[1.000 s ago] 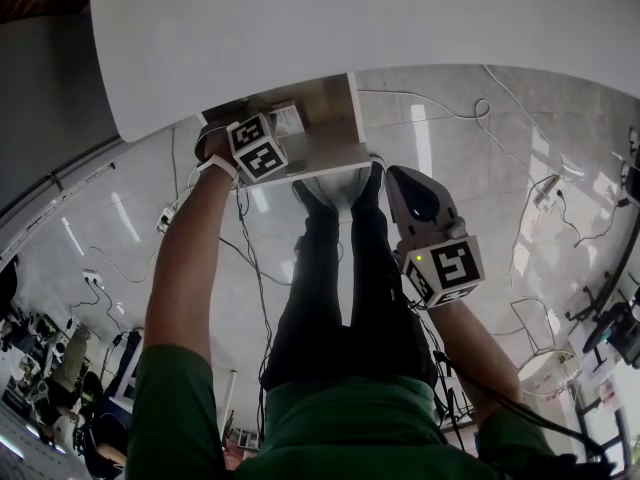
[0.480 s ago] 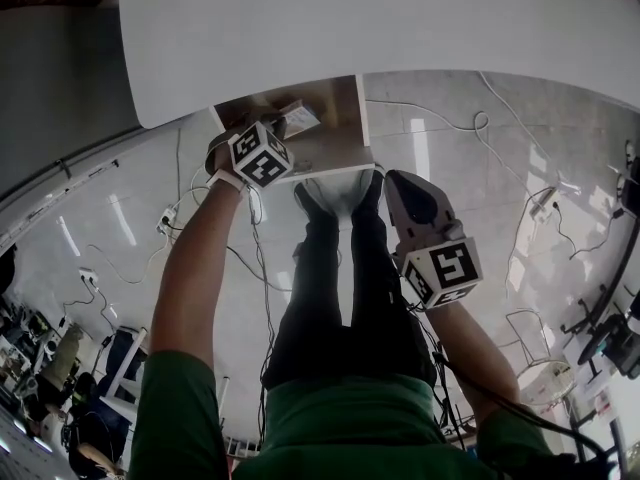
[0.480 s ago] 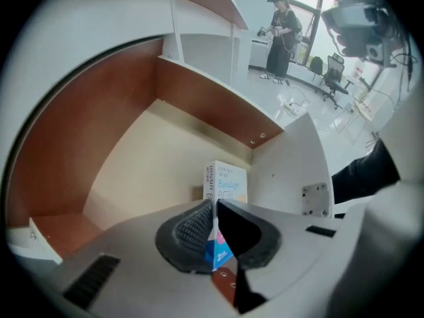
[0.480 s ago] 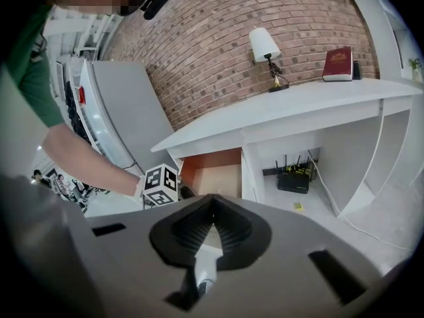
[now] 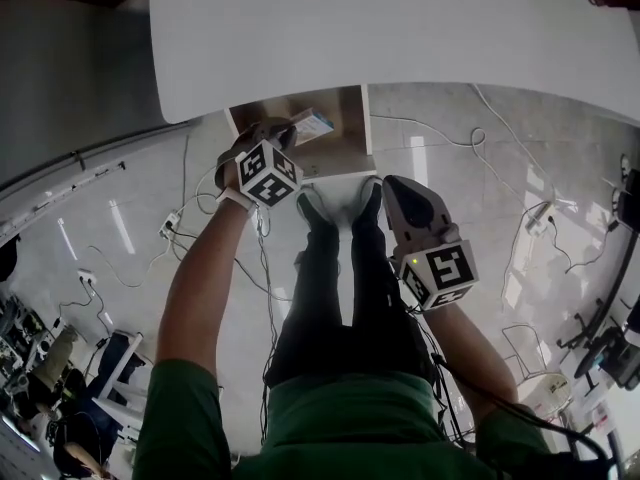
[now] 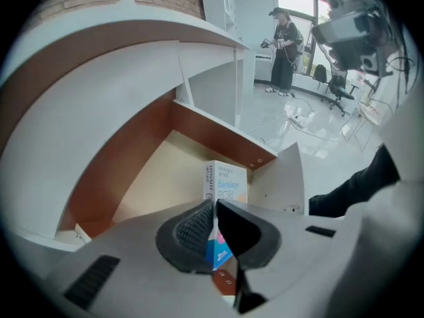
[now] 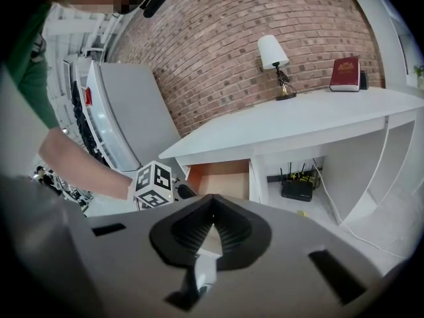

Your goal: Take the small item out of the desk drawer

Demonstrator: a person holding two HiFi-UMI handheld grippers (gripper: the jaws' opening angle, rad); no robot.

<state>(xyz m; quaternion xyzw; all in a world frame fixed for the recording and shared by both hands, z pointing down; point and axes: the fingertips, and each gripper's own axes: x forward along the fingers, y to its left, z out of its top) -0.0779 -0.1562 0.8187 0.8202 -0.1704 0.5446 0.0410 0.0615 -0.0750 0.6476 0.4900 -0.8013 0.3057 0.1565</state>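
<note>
white desk (image 5: pixel 400 38) overhead, drawer (image 5: pixel 350 153) pulled open beneath. left gripper (image 6: pixel 215 207) pinched tight on the small bandage box (image 6: pixel 225 181), held over the drawer and seemingly raised off its floor compared with a second ago. right gripper (image 7: pixel 211 220) pressed shut on nothing, parked by the legs. probably just needs carrying clear now.

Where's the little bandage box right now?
In the left gripper view, the bandage box is pinched in the left tongs, over the open drawer.
</note>
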